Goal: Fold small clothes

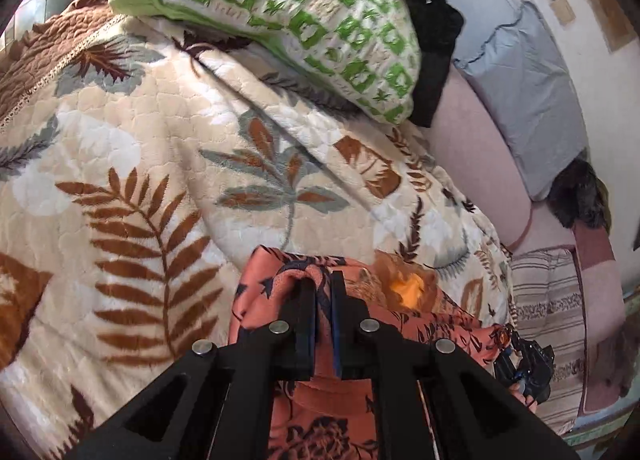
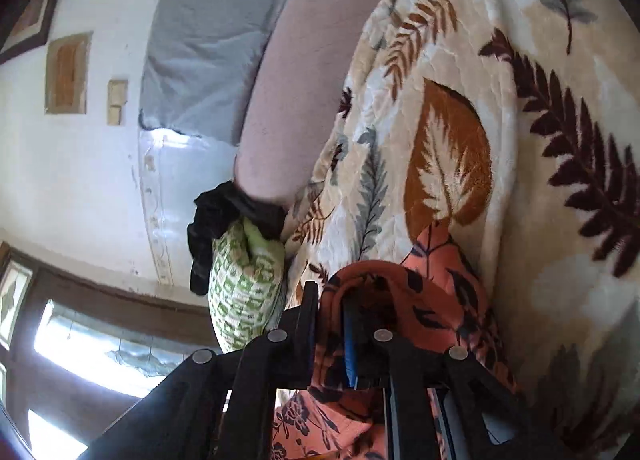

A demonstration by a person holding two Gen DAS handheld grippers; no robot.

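Left gripper: the left gripper [image 1: 322, 280] is seen with its jaws pressed together on a bunched edge of the orange floral garment [image 1: 320, 420], which is pinched between the pads.
Right gripper: in the right wrist view the right gripper [image 2: 332, 300] is seen with a fold of the orange floral garment [image 2: 432, 292] draped over and between its fingers; a narrow gap is kept between the jaws, and whether the pads press on the cloth cannot be told.
Garment: the cloth is held up at the near edge of the bed, over the leaf-patterned blanket [image 1: 140, 140], and is stretched between the two grippers, with its lower part hanging under the fingers.
Other gripper in left view: the right gripper [image 1: 524, 364] is seen at the right edge of the garment, partly hidden.
Blanket: the cream blanket with brown and grey leaves [image 2: 520, 140] is spread over most of the bed.
Green-and-white cushion: the cushion [image 1: 288, 8] is laid on the far side of the blanket, with a black cloth [image 1: 432, 32] touching it on the right.
Grey pillow: the pillow [image 1: 528, 100] is set against the wall at the far right, on the pink sheet [image 1: 472, 148].
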